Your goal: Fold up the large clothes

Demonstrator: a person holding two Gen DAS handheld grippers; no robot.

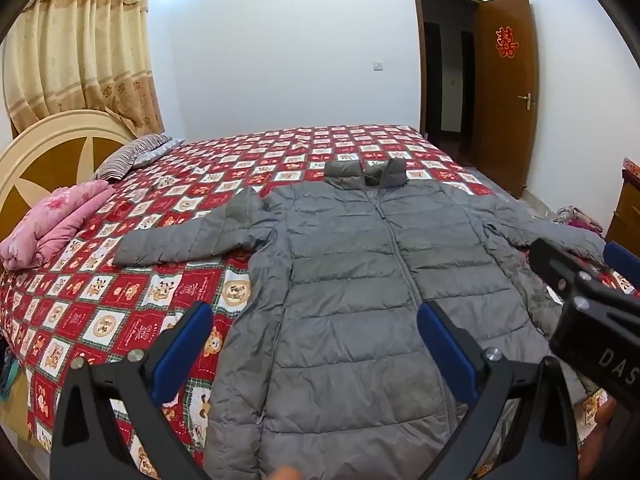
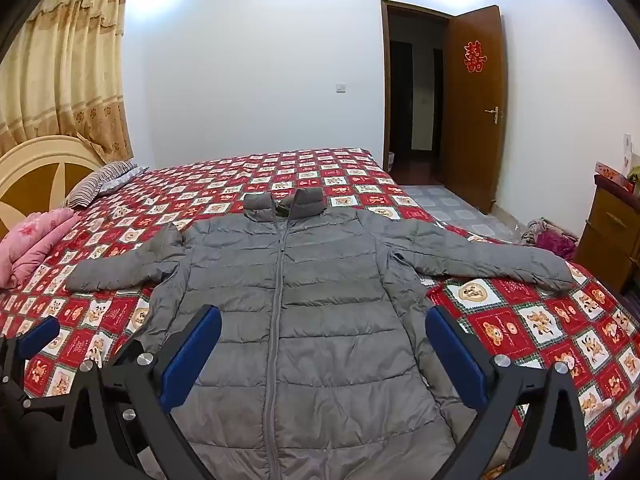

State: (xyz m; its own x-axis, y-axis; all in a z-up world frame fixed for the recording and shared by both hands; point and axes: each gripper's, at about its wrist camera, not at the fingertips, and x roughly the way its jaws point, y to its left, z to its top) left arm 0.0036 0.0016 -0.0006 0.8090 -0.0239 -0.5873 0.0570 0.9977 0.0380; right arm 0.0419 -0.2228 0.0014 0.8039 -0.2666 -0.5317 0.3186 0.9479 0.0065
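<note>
A grey puffer jacket (image 2: 288, 300) lies flat, zipped, sleeves spread, on the bed's red patterned quilt (image 2: 540, 320). Left gripper (image 1: 316, 344) and right gripper (image 2: 324, 356) hover above its near hem, apparently not touching, jaws released and empty.

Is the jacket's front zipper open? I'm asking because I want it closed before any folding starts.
No, the gray puffer jacket lies flat on the bed with its zipper closed up to the collar.
</note>
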